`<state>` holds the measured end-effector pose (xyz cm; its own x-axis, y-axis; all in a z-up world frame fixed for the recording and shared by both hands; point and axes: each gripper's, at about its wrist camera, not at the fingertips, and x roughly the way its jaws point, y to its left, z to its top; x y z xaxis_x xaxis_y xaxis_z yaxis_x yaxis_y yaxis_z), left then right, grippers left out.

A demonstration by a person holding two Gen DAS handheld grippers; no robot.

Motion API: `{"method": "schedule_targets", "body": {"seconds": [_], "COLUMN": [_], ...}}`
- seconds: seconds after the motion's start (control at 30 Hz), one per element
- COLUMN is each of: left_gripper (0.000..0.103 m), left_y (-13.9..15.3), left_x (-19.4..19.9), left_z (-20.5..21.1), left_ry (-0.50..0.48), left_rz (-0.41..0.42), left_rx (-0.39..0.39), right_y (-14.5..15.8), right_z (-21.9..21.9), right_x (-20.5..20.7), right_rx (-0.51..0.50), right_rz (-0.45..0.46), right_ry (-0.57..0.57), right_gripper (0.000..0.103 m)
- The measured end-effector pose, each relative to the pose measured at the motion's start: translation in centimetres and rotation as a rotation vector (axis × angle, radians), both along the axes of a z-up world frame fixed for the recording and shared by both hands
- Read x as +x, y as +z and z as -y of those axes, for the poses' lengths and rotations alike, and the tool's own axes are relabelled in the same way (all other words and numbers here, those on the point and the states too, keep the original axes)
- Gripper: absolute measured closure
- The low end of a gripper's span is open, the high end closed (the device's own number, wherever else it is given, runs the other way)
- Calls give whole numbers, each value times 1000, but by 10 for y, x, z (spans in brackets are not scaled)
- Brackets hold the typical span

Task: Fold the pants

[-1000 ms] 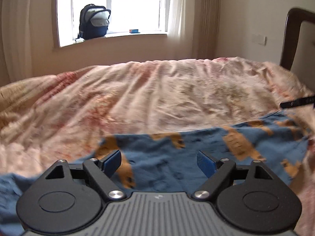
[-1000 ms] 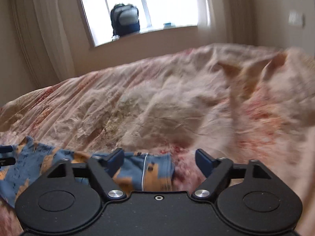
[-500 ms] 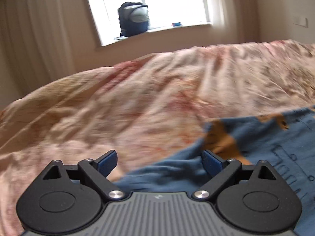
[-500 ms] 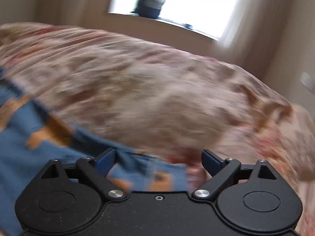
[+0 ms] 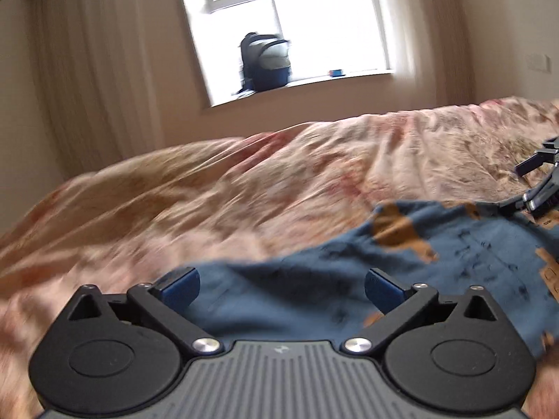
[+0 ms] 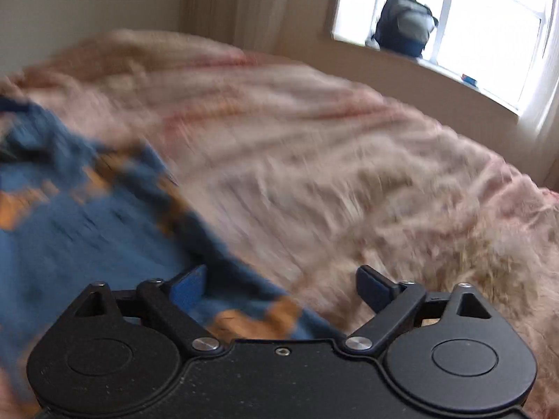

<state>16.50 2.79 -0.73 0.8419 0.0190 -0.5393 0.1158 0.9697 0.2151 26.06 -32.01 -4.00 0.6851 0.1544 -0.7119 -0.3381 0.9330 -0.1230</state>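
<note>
While both views smear with motion, left gripper [image 5: 281, 286] and right gripper [image 6: 281, 288] have just been opening, jaws wide, gripping nothing | blue pyjama pants [image 5: 436, 265] lie on floral quilt [image 5: 244, 188], lower part cut off | backpack [image 5: 267, 63] blurred on windowsill [image 5: 314, 82]

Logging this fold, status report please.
Left tool and right tool open, just widened, nothing gripped. Pants flat on bed. Nothing in the way.
</note>
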Motion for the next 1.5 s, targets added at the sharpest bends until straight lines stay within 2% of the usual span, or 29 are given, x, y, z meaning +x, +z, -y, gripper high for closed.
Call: {"method": "schedule_targets", "body": {"seconds": [0.07,0.13,0.23,0.33,0.4,0.43,0.5,0.57,0.63,0.67,0.73,0.77,0.8,0.83,0.87,0.93,1.0,1.03,1.07,1.1,1.23,1.37,1.43,1.47,1.5], "left_gripper": [0,0,0,0,1,2,15,22,23,23,27,34,41,42,44,44,42,38,28,25,25,25,26,28,35], "left_y": [5,6,6,0,-4,-6,-8,-8,-7,-6,-6,-6,-8,-10,-12,-17,-21,-23,-26,-27,-31,-37,-35,-33,-32], "left_x": [-13,-19,-15,-14,-17,-19,-21,-22,-23,-24,-25,-24,-23,-21,-20,-19,-16,-16,-15,-15,-14,-15,-20,-21,-22], "left_z": [-25,-49,-81,-109,-122,-127,-132,-138,-143,-146,-150,-151,-153,-153,-152,-148,-142,-139,-137,-136,-140,-160,-169,-171,-172], "left_ry": [76,176,298,322,336,340,342,347,326,329,321,312,300,288,276,254,229,222,215,210,202,240,286,295,297], "left_rz": [-8,-16,-54,-68,-64,-63,-58,-62,-68,-60,-44,-44,-50,-62,-74,-97,-129,-146,-161,-166,-154,-151,-102,-81,-65], "left_rx": [-41,-92,-231,-387,-436,-442,-444,-474,-539,-558,-573,-581,-593,-605,-614,-617,-612,-610,-612,-620,-647,-817,-878,-878,-865], "right_y": [7,24,56,91,104,106,106,102,94,90,72,63,53,45,41,40,41,39,36,33,23,22,22,22,21], "right_z": [9,3,-25,-72,-111,-130,-170,-202,-231,-242,-264,-273,-280,-286,-288,-284,-276,-271,-267,-262,-251,-250,-251,-251,-251], "right_x": [5,2,7,24,36,43,53,60,72,76,84,85,83,80,79,83,91,95,98,99,109,111,108,107,106], "right_rx": [8,-16,29,56,37,9,-35,-4,62,81,92,78,30,-33,-59,-35,0,11,27,45,91,113,102,102,104], "right_rz": [18,65,59,-8,-90,-132,-176,-207,-239,-254,-341,-385,-400,-384,-364,-355,-360,-365,-371,-376,-382,-388,-375,-372,-368], "right_ry": [-61,-79,59,223,324,376,500,576,633,659,729,761,785,792,795,784,757,746,737,727,725,719,721,716,708], "right_gripper": [1,6,6,8,10,12,19,27,36,37,38,40,49,64,70,84,86,87,87,87,83,82,81,81,80]}}
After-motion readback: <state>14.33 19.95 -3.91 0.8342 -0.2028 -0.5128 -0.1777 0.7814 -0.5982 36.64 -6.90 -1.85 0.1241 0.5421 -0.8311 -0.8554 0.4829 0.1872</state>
